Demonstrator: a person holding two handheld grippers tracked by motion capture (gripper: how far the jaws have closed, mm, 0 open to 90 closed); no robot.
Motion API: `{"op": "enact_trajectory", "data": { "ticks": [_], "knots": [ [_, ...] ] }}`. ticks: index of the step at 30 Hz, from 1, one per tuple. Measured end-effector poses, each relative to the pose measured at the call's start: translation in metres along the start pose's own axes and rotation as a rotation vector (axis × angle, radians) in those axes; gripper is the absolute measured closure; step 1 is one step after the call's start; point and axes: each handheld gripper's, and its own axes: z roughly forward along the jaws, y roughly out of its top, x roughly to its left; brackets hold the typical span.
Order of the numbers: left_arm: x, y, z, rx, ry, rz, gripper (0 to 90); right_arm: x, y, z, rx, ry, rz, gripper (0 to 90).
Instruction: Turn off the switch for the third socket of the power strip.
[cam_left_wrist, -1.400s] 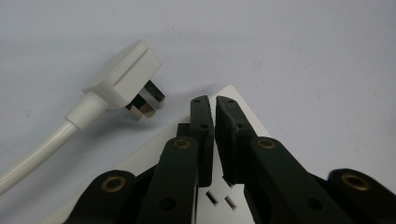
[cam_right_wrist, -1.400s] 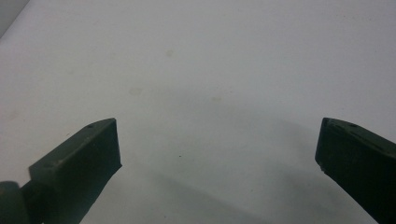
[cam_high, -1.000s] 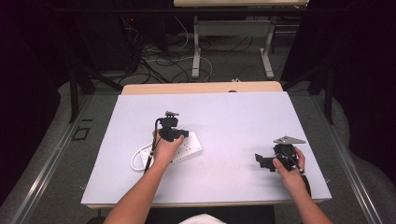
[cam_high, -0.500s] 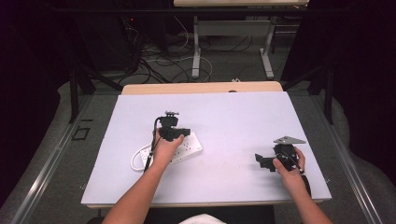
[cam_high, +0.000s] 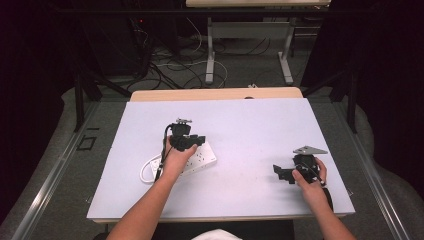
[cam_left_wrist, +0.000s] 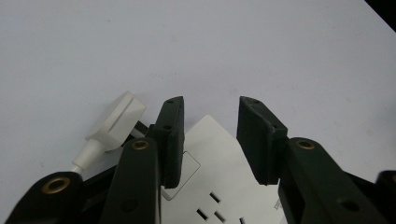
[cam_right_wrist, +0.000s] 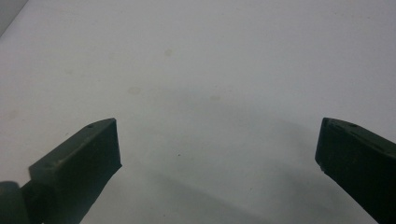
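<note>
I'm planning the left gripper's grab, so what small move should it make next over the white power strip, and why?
Probably lower the left gripper a little and close. Its jaws stand open over the end of the power strip, nothing clamped yet. The white plug lies just outside one jaw, so keep clear of it.

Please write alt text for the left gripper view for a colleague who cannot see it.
The left gripper, jaws open, hovers over a white power strip on a white table. A white plug lies beside the left jaw.
</note>
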Motion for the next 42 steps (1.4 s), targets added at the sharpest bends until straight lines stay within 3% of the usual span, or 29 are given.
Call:
{"op": "enact_trajectory", "data": {
  "ticks": [13,24,31,37,42],
  "knots": [
    [-0.007,-0.001,-0.01,-0.047,0.011,0.063,46.0,0.0,0.0,0.0,0.003,-0.001,0.004,0.0],
    [-0.011,-0.003,-0.021,-0.08,0.045,0.178,35.6,0.0,0.0,-0.001,-0.001,0.001,-0.003,0.0],
    [-0.014,-0.006,-0.026,-0.066,0.057,0.253,30.6,0.0,0.0,-0.001,0.0,0.001,-0.003,0.0],
    [-0.018,-0.008,-0.03,-0.082,0.072,0.289,28.8,0.0,0.0,-0.001,0.002,0.002,-0.001,0.0],
    [-0.018,-0.009,-0.033,-0.077,0.06,0.277,28.1,0.0,0.0,-0.001,0.001,0.002,-0.005,0.0]
  ]
}}
